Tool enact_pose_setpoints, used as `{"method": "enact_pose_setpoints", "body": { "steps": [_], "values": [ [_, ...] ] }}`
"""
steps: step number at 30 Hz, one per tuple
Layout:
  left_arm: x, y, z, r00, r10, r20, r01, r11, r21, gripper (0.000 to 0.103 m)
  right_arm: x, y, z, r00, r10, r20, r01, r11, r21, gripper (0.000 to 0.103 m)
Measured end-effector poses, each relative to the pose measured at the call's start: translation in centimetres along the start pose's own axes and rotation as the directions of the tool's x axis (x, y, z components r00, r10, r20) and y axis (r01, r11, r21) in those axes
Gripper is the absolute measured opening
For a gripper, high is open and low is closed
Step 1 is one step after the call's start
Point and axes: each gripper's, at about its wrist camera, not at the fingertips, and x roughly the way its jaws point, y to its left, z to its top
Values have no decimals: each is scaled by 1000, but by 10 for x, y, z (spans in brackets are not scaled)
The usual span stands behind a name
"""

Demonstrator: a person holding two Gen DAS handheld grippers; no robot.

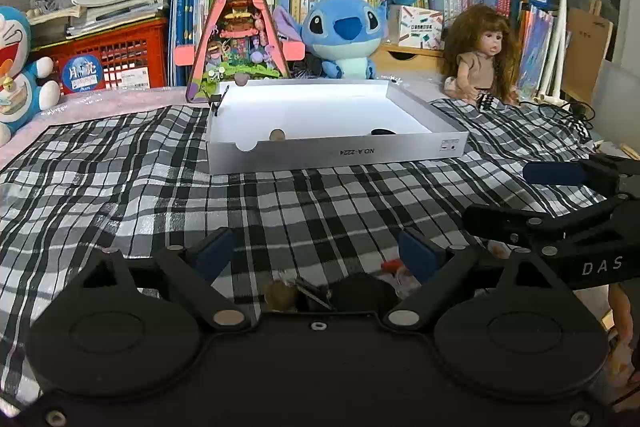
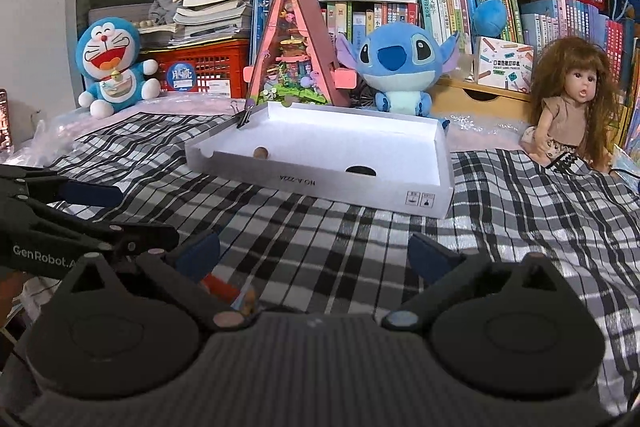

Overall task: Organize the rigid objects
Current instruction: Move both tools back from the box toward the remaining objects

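White box sits beyond both spread, empty grippers: left gripper, right gripper

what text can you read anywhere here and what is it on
"NO.A-222A", printed upside down on the front wall of the white box
"DAS" on the right gripper, seen from the left wrist camera
"GenRobot.A", cut off, on the left gripper, seen from the right wrist camera
Book spines, round blue sticker on the red crate and small carton: too small or blurred to read
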Motion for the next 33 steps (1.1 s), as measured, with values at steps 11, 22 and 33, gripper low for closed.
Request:
{"method": "enact_pose_setpoints", "body": {
  "steps": [11, 22, 33],
  "values": [
    [-20, -2, -26, 1000, 7, 19, -7, 999, 38, 91, -20, 12, -22, 1000, -1, 15, 2, 999, -47, 96],
    [-33, 0, -43, 1000, -10, -8, 10, 1000, 5, 54, -28, 27, -37, 999, 29, 14, -27, 993, -116, 77],
    [-17, -17, -52, 1000, 19, -6, -18, 991, 130, 53, -14, 20, -42, 999, 26, -37, -28, 998, -47, 62]
  ]
}}
